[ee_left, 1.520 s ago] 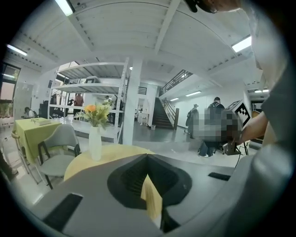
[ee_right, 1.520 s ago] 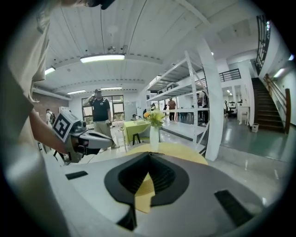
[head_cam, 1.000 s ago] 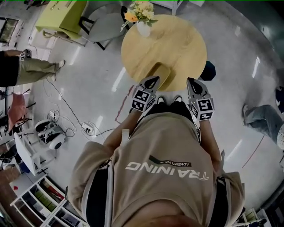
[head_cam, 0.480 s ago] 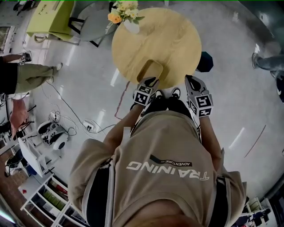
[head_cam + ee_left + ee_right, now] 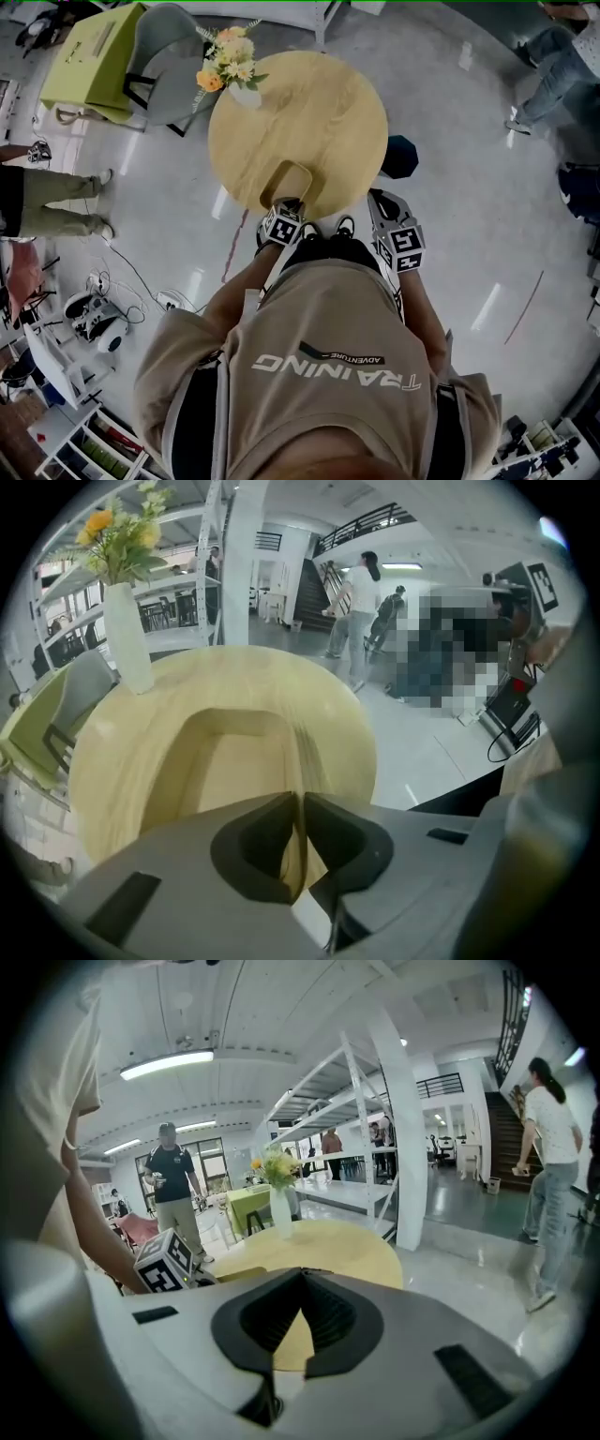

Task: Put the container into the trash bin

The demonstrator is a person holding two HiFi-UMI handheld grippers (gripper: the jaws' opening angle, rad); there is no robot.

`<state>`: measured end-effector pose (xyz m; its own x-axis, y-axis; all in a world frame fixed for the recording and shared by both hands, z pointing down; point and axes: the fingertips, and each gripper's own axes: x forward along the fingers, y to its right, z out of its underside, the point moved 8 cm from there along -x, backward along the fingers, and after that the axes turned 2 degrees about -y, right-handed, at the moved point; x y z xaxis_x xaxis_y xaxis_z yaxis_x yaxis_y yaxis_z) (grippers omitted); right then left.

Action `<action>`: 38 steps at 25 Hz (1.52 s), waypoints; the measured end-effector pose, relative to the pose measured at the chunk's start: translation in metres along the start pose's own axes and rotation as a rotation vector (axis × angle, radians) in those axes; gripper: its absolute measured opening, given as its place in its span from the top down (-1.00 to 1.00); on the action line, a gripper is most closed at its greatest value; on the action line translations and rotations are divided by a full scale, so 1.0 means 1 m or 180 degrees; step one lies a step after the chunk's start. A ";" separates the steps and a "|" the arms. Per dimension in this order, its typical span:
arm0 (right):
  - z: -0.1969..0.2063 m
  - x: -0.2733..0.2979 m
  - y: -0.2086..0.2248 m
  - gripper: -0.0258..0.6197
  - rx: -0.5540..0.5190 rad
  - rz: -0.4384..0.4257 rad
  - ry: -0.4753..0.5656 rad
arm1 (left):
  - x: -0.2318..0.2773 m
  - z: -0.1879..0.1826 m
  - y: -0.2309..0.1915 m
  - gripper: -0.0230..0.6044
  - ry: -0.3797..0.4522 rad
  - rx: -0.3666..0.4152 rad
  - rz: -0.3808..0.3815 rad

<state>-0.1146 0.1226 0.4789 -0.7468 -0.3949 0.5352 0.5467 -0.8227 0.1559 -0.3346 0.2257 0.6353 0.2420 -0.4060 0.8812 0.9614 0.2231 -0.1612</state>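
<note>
The container (image 5: pixel 289 180) is a tan, shallow, rounded-rectangle tray at the near edge of the round wooden table (image 5: pixel 319 94). My left gripper (image 5: pixel 290 202) is shut on its near rim. In the left gripper view that rim runs between the closed jaws of the left gripper (image 5: pixel 300 803), and the container (image 5: pixel 230 747) stretches away over the table (image 5: pixel 328 705). My right gripper (image 5: pixel 379 198) hangs beside the table's edge, shut with nothing in it. The right gripper view shows the right gripper (image 5: pixel 302 1281) with its jaws together. A dark blue bin-like thing (image 5: pixel 400 156) stands on the floor to the right of the table.
A white vase of flowers (image 5: pixel 234 75) stands at the table's far left. A grey chair (image 5: pixel 173 56) and a green-topped table (image 5: pixel 89 42) lie beyond. People stand at the left (image 5: pixel 42 197) and at the top right (image 5: pixel 553 66). Cables (image 5: pixel 141 281) trail over the floor.
The table, chair and both grippers have slid left and lower in the head view. The left gripper keeps its hold on the container at the table's near edge. The right gripper stays shut.
</note>
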 end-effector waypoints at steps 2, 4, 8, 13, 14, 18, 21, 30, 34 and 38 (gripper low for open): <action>-0.001 -0.002 0.002 0.92 0.0006 0.0014 0.0010 | 0.003 -0.002 0.000 0.76 -0.0096 0.0069 -0.0032; -0.003 -0.005 0.003 0.92 0.0008 0.0028 0.0027 | 0.004 -0.003 0.001 0.77 -0.0166 0.0100 -0.0024; -0.006 -0.009 0.003 0.92 0.0004 0.0050 0.0071 | 0.001 -0.008 0.001 0.84 -0.0156 0.0098 0.0067; -0.001 -0.013 0.003 0.92 0.0040 0.0110 0.0049 | -0.027 -0.025 -0.002 0.85 0.0084 0.0003 0.0108; 0.000 -0.014 0.002 0.92 0.0047 0.0123 0.0052 | -0.034 -0.028 -0.001 0.86 0.0136 -0.0024 0.0129; 0.000 -0.017 -0.003 0.92 0.0075 0.0160 0.0086 | -0.051 -0.034 -0.002 0.86 0.0349 -0.0198 0.0239; -0.003 -0.015 -0.010 0.92 0.0068 0.0185 0.0133 | -0.065 -0.041 -0.003 0.86 0.0518 -0.0292 0.0309; -0.010 -0.024 -0.025 0.92 0.0073 0.0426 0.0265 | -0.109 -0.068 0.001 0.86 0.1039 -0.0229 0.0489; -0.003 -0.047 -0.026 0.92 0.0140 0.0628 0.0300 | -0.110 -0.083 0.011 0.86 0.1160 -0.0067 0.0590; 0.011 -0.076 -0.024 0.92 0.0196 0.0858 0.0304 | -0.105 -0.097 0.028 0.86 0.1229 0.0096 0.0687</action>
<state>-0.0670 0.1767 0.4433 -0.6021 -0.6350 0.4840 0.7501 -0.6576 0.0702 -0.3199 0.1887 0.4950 0.4737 -0.6472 0.5972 0.8805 0.3627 -0.3053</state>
